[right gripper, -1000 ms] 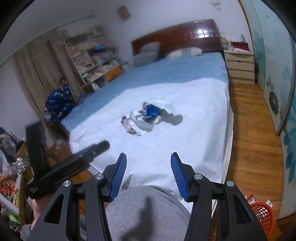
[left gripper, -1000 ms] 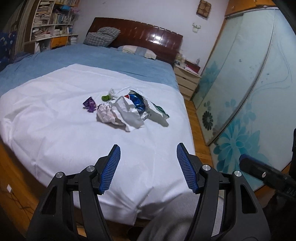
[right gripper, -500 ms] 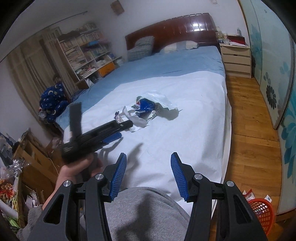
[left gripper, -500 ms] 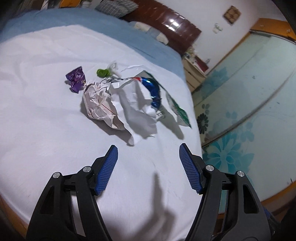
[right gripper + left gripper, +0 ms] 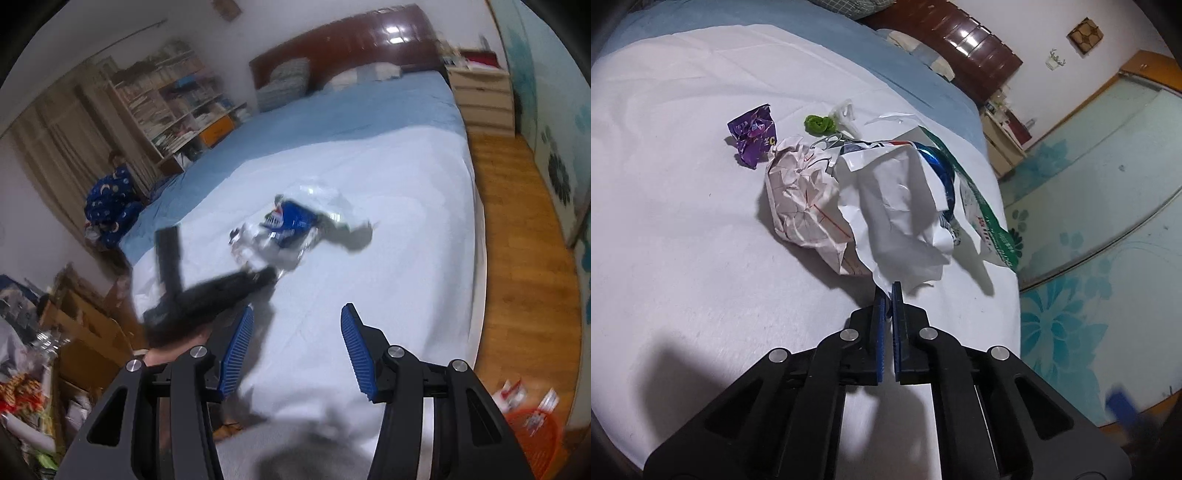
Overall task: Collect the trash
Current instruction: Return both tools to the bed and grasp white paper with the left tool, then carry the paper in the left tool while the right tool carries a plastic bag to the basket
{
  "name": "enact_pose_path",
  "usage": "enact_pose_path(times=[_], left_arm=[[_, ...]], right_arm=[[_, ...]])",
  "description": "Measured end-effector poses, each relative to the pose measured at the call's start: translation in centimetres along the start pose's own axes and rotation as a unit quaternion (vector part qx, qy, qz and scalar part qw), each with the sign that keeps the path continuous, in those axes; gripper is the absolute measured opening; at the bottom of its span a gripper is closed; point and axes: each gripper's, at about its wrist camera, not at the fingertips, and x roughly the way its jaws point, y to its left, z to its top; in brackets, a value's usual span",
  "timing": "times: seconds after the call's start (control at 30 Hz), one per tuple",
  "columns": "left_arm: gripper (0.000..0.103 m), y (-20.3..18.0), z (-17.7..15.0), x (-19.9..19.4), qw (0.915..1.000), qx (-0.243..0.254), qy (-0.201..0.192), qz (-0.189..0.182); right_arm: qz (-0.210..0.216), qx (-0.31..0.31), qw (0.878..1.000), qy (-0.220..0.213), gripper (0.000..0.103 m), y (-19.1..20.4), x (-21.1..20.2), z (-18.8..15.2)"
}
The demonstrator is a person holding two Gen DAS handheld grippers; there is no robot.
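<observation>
A heap of trash lies on the white bed cover (image 5: 683, 221): a crumpled white plastic wrapper (image 5: 901, 206), a crumpled lined paper ball (image 5: 801, 199), a purple wrapper (image 5: 753, 134), a green scrap (image 5: 818, 123), a blue foil bag (image 5: 940, 166) and a green-and-white bag (image 5: 988, 229). My left gripper (image 5: 888, 291) is shut on the near corner of the white plastic wrapper. My right gripper (image 5: 295, 328) is open and empty, well back from the heap (image 5: 291, 229), above the near end of the bed. The left gripper (image 5: 221, 288) shows blurred in the right wrist view.
An orange basket (image 5: 532, 435) with litter stands on the wooden floor (image 5: 524, 240) at the right of the bed. A nightstand (image 5: 484, 96), the headboard (image 5: 351, 40) and bookshelves (image 5: 173, 103) stand beyond. Glass wardrobe doors (image 5: 1108, 206) run along the right. Clutter (image 5: 33, 369) lies at the left.
My left gripper moved forward to the heap and shut on the white plastic wrapper's near corner. The right gripper stayed open and shifted little.
</observation>
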Motion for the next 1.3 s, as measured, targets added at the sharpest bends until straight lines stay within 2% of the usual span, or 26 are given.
enact_pose_path(times=[0.1, 0.23, 0.33, 0.43, 0.47, 0.5, 0.53, 0.6, 0.7, 0.83, 0.93, 1.03, 1.17, 1.3], left_arm=[[0.002, -0.2, -0.3, -1.3, 0.9999, 0.002, -0.01, -0.006], [0.002, -1.3, -0.7, -3.5, 0.9987, 0.038, -0.03, -0.017], [0.002, -1.8, -1.0, -5.0, 0.997, 0.062, -0.041, -0.024], [0.002, -1.0, -0.8, -5.5, 0.9974, 0.055, -0.038, -0.027], [0.002, -0.6, -0.7, -5.6, 0.9977, 0.049, -0.039, -0.026], [0.002, -0.1, -0.6, -5.7, 0.998, 0.042, -0.039, -0.025], [0.002, 0.2, -0.6, -5.8, 0.9982, 0.036, -0.041, -0.023], [0.002, 1.0, -0.3, -6.0, 0.9985, 0.025, -0.045, -0.018], [0.002, 1.4, 0.0, -6.8, 0.998, 0.022, -0.057, -0.015], [0.002, 0.8, -0.1, -9.1, 0.9956, 0.037, -0.084, -0.015], [0.002, 0.1, -0.7, -11.3, 0.9934, 0.047, -0.104, -0.013], [0.002, -1.4, -1.4, -13.7, 0.9906, 0.054, -0.124, -0.021], [0.002, -5.2, -2.2, -16.0, 0.9863, 0.075, -0.141, -0.04], [0.002, -12.4, -3.3, -16.9, 0.9776, 0.137, -0.141, -0.076]], right_arm=[[-0.046, -0.052, 0.998, -0.009, 0.053, -0.1, 3.1, 2.4], [-0.074, -0.096, 0.993, 0.005, 0.053, 0.0, 8.2, 4.8], [-0.089, -0.114, 0.989, 0.03, 0.047, 0.3, 12.6, 5.5], [-0.108, -0.121, 0.985, 0.049, 0.036, 0.4, 16.5, 5.3], [-0.12, -0.127, 0.983, 0.05, 0.023, 0.4, 17.6, 5.1], [-0.13, -0.131, 0.982, 0.045, 0.005, 0.6, 18.1, 4.9], [-0.13, -0.132, 0.982, 0.043, 0.006, 0.7, 18.4, 4.8], [-0.116, -0.115, 0.986, 0.035, 0.002, 0.7, 17.8, 4.8], [-0.087, -0.088, 0.992, 0.019, 0.002, 0.5, 15.7, 5.1], [-0.034, -0.049, 0.998, -0.005, 0.002, 0.2, 10.8, 6.0], [0.009, -0.026, 0.999, -0.037, 0.002, 0.0, 5.1, 6.9], [0.032, -0.023, 0.997, -0.073, 0.002, 0.2, -1.5, 6.9], [0.045, -0.016, 0.992, -0.116, 0.002, -2.4, -10.7, 6.0], [0.026, 0.004, 0.991, -0.134, 0.002, -7.0, -18.2, 3.9]])
